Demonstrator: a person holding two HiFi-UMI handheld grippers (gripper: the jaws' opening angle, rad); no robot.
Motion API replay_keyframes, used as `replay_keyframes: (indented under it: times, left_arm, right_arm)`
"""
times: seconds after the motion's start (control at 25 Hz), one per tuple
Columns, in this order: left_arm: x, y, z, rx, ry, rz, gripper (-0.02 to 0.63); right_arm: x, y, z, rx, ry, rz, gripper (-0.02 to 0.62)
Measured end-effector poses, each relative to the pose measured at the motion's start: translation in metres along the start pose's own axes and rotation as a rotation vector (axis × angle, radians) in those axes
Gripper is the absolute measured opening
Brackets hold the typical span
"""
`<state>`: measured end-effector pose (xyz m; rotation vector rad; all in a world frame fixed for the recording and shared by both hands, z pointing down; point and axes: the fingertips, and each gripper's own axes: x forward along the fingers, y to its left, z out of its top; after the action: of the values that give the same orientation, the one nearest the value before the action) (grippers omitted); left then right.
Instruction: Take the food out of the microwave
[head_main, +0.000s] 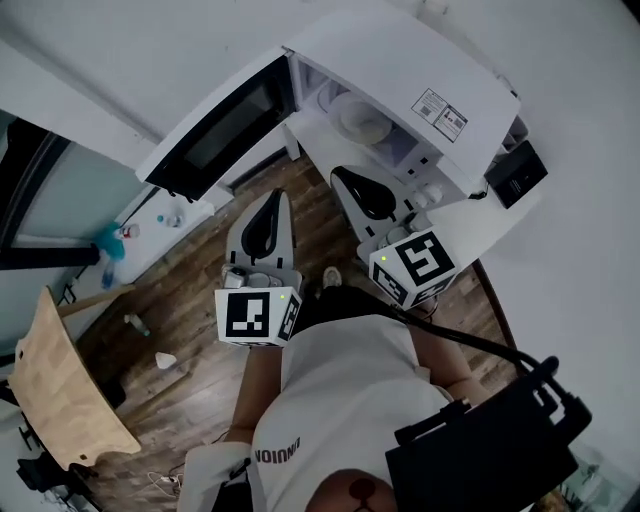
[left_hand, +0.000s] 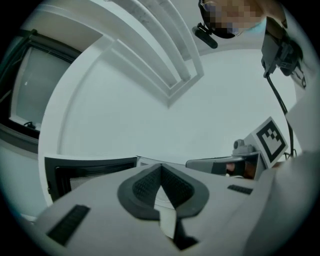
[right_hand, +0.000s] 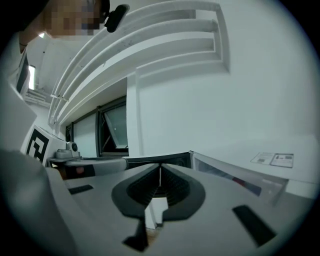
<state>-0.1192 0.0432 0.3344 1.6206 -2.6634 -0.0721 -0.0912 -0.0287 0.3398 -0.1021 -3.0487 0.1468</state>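
Observation:
A white microwave (head_main: 400, 70) stands with its door (head_main: 225, 125) swung open to the left. Inside it sits a pale plate of food (head_main: 358, 120). My left gripper (head_main: 274, 196) is shut and empty, pointing at the gap below the open door. My right gripper (head_main: 337, 173) is also shut and empty, its tip just in front of the microwave's opening and short of the plate. The left gripper view shows the shut pads (left_hand: 161, 167) with the dark door (left_hand: 90, 172) beyond. In the right gripper view the pads (right_hand: 160, 167) meet before the microwave's top (right_hand: 240, 175).
A black device (head_main: 520, 172) sits on the white counter right of the microwave. A blue bottle (head_main: 108, 242) stands on a white surface at left. A wooden board (head_main: 60, 390) and a small white cup (head_main: 165, 360) are on the wood floor. A black case (head_main: 490, 450) is at lower right.

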Motion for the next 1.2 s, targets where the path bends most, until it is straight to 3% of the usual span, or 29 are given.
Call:
replay_keyframes:
  times: [0.16,0.4,0.52,0.8,0.92,1.2]
  left_arm:
    - [0.021,-0.003,-0.003,-0.001,0.023,-0.084,0.003]
    - [0.059,-0.008,0.012,-0.001,0.002,-0.285,0.003]
    - [0.081,-0.009,0.014,-0.025,0.015,-0.385,0.003]
    - [0.123,-0.005,-0.005,-0.117,0.078,-0.526,0.003]
    - [0.137,0.0,-0.023,-0.168,0.123,-0.583,0.003]
    - [0.162,-0.003,-0.063,-0.281,0.244,-0.621,0.003]
  right_arm:
    - [-0.004,-0.018,-0.002,0.023,-0.002,-0.094,0.023]
    - [-0.001,-0.047,0.004,0.063,-0.022,-0.273,0.023]
    - [0.002,-0.06,0.007,0.081,-0.031,-0.363,0.023]
    - [0.004,-0.084,0.002,0.116,-0.033,-0.531,0.023]
    - [0.011,-0.089,-0.008,0.117,-0.015,-0.563,0.023]
    - [0.014,-0.1,-0.03,0.164,0.038,-0.574,0.025]
